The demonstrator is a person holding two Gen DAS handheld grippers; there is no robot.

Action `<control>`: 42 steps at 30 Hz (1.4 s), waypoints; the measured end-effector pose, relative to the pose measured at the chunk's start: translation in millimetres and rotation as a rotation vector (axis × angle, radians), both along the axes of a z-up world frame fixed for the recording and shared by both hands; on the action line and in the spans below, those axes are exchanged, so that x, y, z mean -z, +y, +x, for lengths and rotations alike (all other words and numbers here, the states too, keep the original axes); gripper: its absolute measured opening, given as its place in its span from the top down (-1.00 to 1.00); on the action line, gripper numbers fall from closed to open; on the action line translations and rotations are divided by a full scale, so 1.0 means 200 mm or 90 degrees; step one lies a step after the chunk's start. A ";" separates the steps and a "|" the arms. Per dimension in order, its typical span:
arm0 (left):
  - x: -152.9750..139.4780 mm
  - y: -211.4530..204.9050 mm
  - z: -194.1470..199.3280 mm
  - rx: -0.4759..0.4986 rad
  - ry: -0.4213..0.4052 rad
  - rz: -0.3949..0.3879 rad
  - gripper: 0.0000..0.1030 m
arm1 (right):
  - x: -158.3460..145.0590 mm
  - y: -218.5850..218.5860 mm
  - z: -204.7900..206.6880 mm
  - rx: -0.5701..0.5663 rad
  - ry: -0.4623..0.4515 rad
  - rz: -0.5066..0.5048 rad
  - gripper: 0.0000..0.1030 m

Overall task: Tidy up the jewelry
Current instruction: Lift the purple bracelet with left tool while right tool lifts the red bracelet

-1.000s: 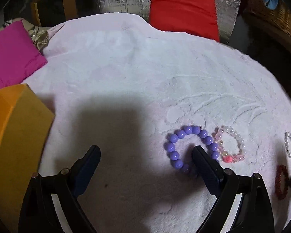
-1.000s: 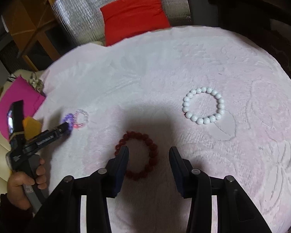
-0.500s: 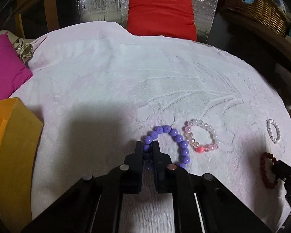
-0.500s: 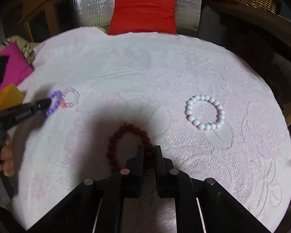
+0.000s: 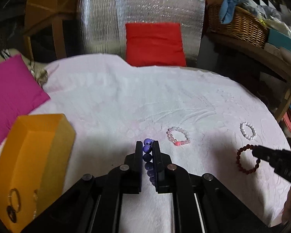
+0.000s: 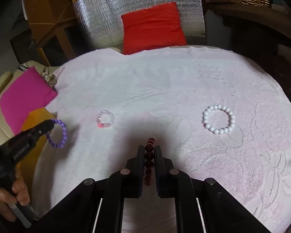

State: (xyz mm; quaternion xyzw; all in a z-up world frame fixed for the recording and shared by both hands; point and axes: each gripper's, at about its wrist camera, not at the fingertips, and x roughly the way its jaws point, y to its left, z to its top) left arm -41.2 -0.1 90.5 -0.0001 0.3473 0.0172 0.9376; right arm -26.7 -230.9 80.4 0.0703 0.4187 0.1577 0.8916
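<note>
My left gripper (image 5: 147, 145) is shut on a purple bead bracelet (image 5: 147, 158) and holds it lifted above the pale pink cloth (image 5: 126, 101); it also shows in the right wrist view (image 6: 59, 134). My right gripper (image 6: 149, 148) is shut on a dark red bead bracelet (image 6: 148, 161), also lifted; this bracelet hangs from it in the left wrist view (image 5: 247, 162). A clear pink bracelet (image 5: 178, 136) and a white pearl bracelet (image 6: 218, 119) lie flat on the cloth. An open orange box (image 5: 31, 155) stands at the left, with some jewelry inside.
A magenta cushion (image 5: 11, 91) lies at the left edge. A red cushion (image 5: 154, 44) leans on a silver foil panel (image 5: 141, 15) behind the table. A wicker basket (image 5: 240, 23) sits back right. A wooden chair (image 5: 48, 15) stands back left.
Both grippers have risen from the cloth with their bracelets: the purple one in the left, the dark red one in the right. A second ago both jaws stood open.
</note>
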 end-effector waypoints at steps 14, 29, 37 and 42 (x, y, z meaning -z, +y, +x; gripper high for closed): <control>-0.05 0.10 -0.20 -0.068 -0.032 0.036 0.81 | -0.14 0.23 -0.11 -0.063 -0.043 0.052 0.80; 0.09 0.08 -0.10 -0.037 0.017 0.029 0.81 | 0.00 0.19 -0.02 -0.036 0.022 0.037 0.80; 0.16 -0.09 -0.04 0.043 0.046 -0.009 0.81 | 0.08 0.00 0.05 0.032 0.076 0.032 0.79; 0.22 -0.10 -0.03 0.063 0.083 -0.035 0.78 | 0.15 -0.08 0.08 0.054 0.140 0.055 0.75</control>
